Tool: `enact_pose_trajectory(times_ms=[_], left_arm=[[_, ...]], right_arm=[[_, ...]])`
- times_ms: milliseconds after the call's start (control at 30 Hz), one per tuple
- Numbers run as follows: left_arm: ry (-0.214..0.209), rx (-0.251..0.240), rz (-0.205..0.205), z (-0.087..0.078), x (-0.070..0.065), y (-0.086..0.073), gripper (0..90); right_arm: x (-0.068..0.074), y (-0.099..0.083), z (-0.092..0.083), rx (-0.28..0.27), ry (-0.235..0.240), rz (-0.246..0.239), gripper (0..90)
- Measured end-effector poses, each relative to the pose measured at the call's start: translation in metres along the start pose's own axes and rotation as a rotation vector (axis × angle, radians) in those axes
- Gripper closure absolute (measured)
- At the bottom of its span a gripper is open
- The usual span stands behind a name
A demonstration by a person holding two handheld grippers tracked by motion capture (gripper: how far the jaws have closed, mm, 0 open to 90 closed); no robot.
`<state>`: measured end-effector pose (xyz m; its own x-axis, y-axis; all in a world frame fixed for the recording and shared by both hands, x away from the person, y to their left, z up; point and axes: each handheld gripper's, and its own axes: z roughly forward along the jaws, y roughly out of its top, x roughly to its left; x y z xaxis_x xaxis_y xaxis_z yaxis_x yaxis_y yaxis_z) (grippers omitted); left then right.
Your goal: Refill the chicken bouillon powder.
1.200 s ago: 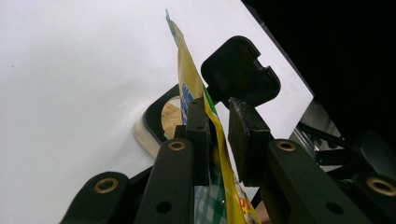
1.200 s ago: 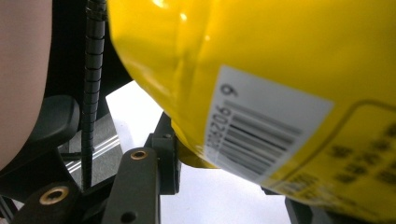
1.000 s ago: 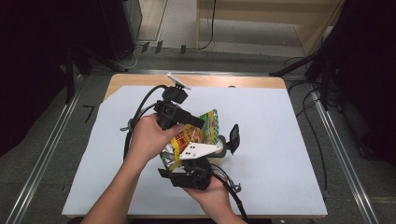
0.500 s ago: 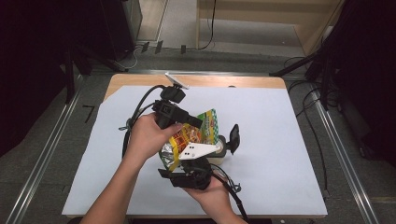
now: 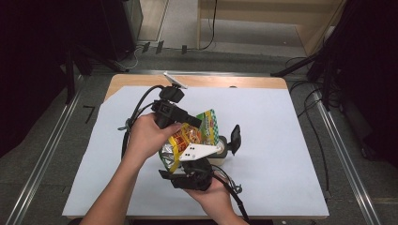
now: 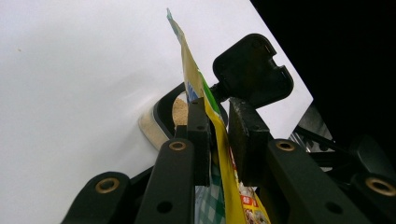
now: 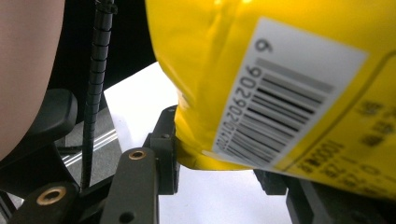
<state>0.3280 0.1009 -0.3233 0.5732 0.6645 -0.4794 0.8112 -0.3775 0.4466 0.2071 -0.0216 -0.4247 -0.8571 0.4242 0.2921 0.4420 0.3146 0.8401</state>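
Above the middle of the white-covered bench, the person holds a yellow snack bag between the two tools. The left hand-held gripper is closed on the thin upper edge of the bag, and its two black pads pinch the flat foil seam from both sides. The right hand-held gripper is clamped on the lower, fuller part of the bag, where the barcode label is printed; the jaws stand wider here because the bag is thick at this place. It seems the bag is held at two ends so that it stays steady and tilted over the small container that stands on the bench just below it. This container has a dark rim, a pale grainy filling inside, and its black lid stands up open. Probably the grip on the seam serves to pull the bag open or to direct it for pouring.
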Motion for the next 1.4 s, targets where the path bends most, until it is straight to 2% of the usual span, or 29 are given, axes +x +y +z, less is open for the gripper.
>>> enact_pose_trajectory(times_ms=[267, 767, 1033, 1233, 1400], left_arm=[[0.003, 0.004, 0.023, 0.001, -0.009, 0.000, 79.1], [-0.004, 0.003, 0.000, 0.000, -0.001, 0.000, 78.4], [-0.004, 0.008, 0.005, 0.001, -0.001, 0.000, 78.4], [0.022, 0.008, 0.039, 0.000, -0.012, -0.001, 78.2], [0.031, 0.008, 0.041, 0.000, -0.014, -0.001, 77.8]], right_arm=[[0.000, 0.000, 0.000, 0.001, -0.003, -0.001, 59.7], [0.000, 0.000, 0.000, 0.004, 0.006, 0.001, 59.4], [-0.001, -0.001, 0.001, 0.001, 0.006, -0.006, 59.5], [0.000, 0.000, 0.000, 0.001, 0.003, -0.005, 59.7], [-0.001, 0.000, 0.001, -0.001, 0.006, -0.011, 59.7]])
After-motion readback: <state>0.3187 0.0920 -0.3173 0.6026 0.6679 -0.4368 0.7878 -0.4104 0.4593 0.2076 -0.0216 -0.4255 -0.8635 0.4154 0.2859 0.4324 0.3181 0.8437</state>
